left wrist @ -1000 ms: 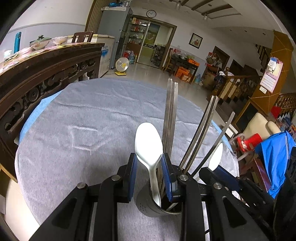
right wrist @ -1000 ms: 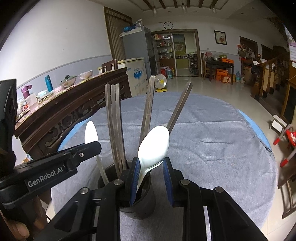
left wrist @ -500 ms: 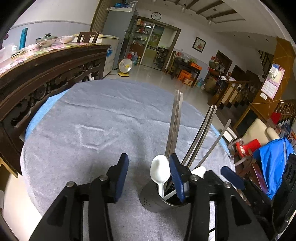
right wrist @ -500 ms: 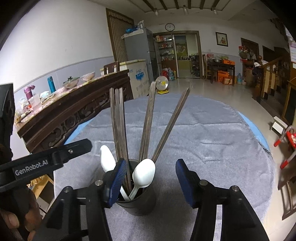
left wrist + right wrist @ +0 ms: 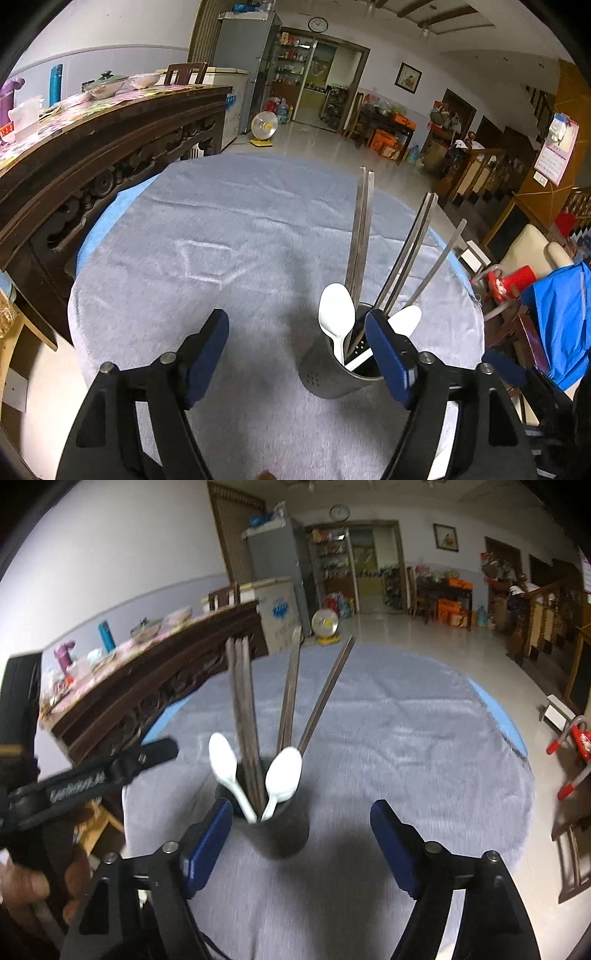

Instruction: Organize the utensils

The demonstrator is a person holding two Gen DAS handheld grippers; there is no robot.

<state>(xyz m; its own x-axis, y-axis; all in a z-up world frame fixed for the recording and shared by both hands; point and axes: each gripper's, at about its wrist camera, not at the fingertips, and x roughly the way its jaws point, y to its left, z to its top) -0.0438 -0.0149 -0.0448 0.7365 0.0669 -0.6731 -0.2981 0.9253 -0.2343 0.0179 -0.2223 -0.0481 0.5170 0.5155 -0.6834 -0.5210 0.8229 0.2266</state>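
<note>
A dark metal utensil holder stands on the grey cloth. Inside it are several metal chopsticks and two white spoons, a second spoon leaning left. My left gripper is open, its jaws still opening, with nothing pressed between them; the holder sits by its right finger. My right gripper is likewise open and opening, empty, just behind the holder. In the right wrist view the left gripper's body and a hand show at the left.
A round table under a grey cloth fills the foreground. A carved dark wooden sideboard with dishes and bottles runs along the left. Chairs, a blue bag and red stools crowd the right. Tiled floor lies beyond.
Both grippers let go of their white spoons, which dropped into the holder. Both sets of jaws spread wide and both grippers drew back and slightly up from the holder.
</note>
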